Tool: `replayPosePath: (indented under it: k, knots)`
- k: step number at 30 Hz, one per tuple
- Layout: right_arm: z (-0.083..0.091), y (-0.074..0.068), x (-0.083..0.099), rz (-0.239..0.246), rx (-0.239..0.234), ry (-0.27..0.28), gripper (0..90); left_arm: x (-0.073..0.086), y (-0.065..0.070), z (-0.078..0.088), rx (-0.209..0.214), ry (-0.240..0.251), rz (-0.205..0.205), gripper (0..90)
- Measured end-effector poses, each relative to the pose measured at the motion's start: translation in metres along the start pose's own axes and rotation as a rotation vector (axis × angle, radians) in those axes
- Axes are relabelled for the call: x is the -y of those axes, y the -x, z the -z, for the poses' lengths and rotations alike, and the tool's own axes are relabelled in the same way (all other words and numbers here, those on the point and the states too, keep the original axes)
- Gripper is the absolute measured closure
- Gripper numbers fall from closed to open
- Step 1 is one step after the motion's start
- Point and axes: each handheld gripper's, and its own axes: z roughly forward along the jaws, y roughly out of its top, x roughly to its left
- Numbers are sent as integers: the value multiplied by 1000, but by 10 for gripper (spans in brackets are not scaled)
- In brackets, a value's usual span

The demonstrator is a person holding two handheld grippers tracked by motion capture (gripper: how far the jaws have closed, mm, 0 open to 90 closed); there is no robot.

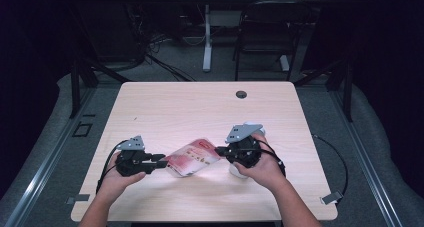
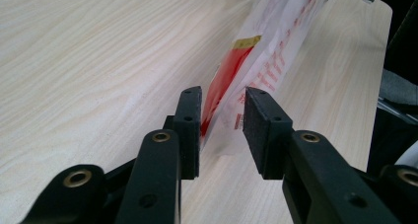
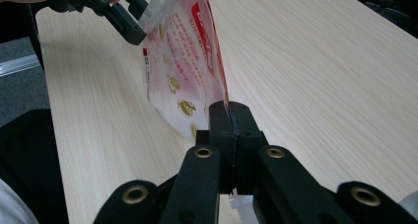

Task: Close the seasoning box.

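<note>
Only illegible red print, pouch (image 3: 185, 61)

From my remote station I note a light wooden table (image 1: 200, 107) with a dark round grommet hole (image 1: 241, 94) near its far edge. Beyond it stands a black chair (image 1: 265, 32), just beside the white leg of a second table (image 1: 207, 37); loose cables (image 1: 160, 52) lie on the grey floor (image 1: 165, 69) to its left. A black frame post (image 1: 75, 82) rises left of the table, and another stands at the right
</note>
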Motion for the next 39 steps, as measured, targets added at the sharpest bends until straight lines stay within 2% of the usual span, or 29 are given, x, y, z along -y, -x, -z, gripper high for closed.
replayPosePath:
  k: [9, 11, 15, 25, 32, 39]
  knots:
    - [3, -2, -7, 7, -6, 17, 898, 0, 0, -4, 1, -27, 4, 700]
    - [2, -3, -10, 12, -7, 19, 898, 0, 1, -3, -3, -19, 3, 693]
    - [2, -5, -16, 28, -6, 15, 898, -3, 3, 0, -8, -7, -5, 692]
    - [-4, -14, -35, 62, -14, 21, 896, -2, 3, -1, -22, -31, -16, 716]
    - [-9, -19, -44, 75, -27, 25, 893, 2, -1, -2, -30, -34, 2, 717]
    - [-10, -21, -50, 81, -28, 31, 892, 3, 0, -9, -12, -47, 0, 723]
